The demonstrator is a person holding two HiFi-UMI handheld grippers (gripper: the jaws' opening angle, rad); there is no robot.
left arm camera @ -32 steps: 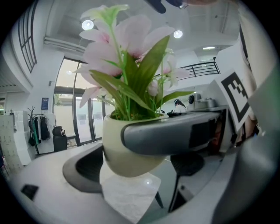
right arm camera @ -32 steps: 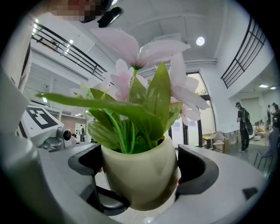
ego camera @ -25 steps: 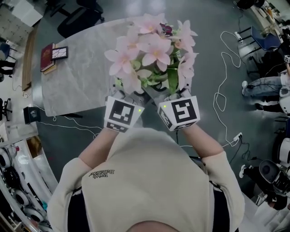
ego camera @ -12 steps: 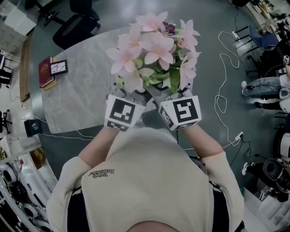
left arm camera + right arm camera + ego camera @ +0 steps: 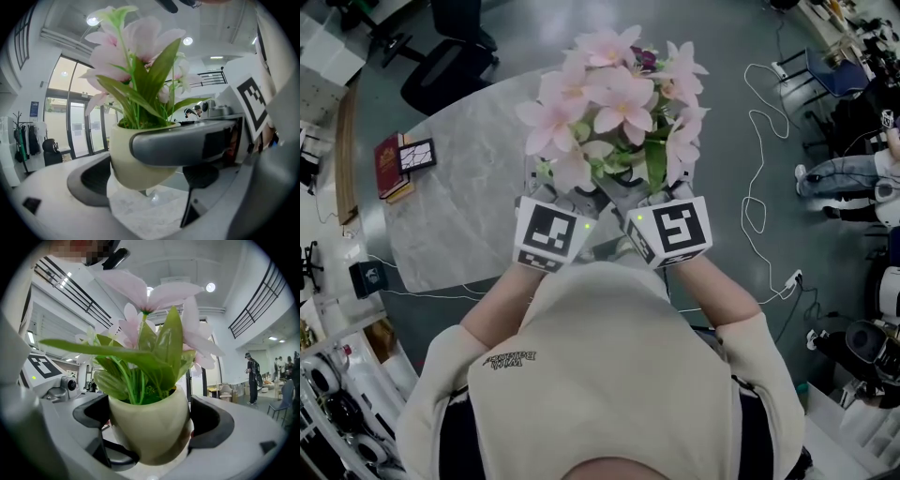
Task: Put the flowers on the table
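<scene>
A cream pot (image 5: 140, 161) of pink flowers (image 5: 614, 103) with green leaves is held up in the air between both grippers. My left gripper (image 5: 574, 195) is shut on the pot's left side, and my right gripper (image 5: 649, 195) is shut on its right side. In the right gripper view the pot (image 5: 150, 427) sits between the two dark pads (image 5: 213, 423). The other gripper's grey finger crosses in front of the pot in the left gripper view. In the head view the blooms hide the pot. The flowers hang over the near edge of the grey marble table (image 5: 459, 202).
A red book and a small patterned card (image 5: 401, 161) lie at the table's far left. A black office chair (image 5: 441, 70) stands beyond the table. White cables (image 5: 759, 187) trail over the floor on the right, near seated people (image 5: 853, 173). Equipment shelves line the lower left.
The table and the book have slid down and toward me in the head view. Both grippers still hold the pot at the same height between them.
</scene>
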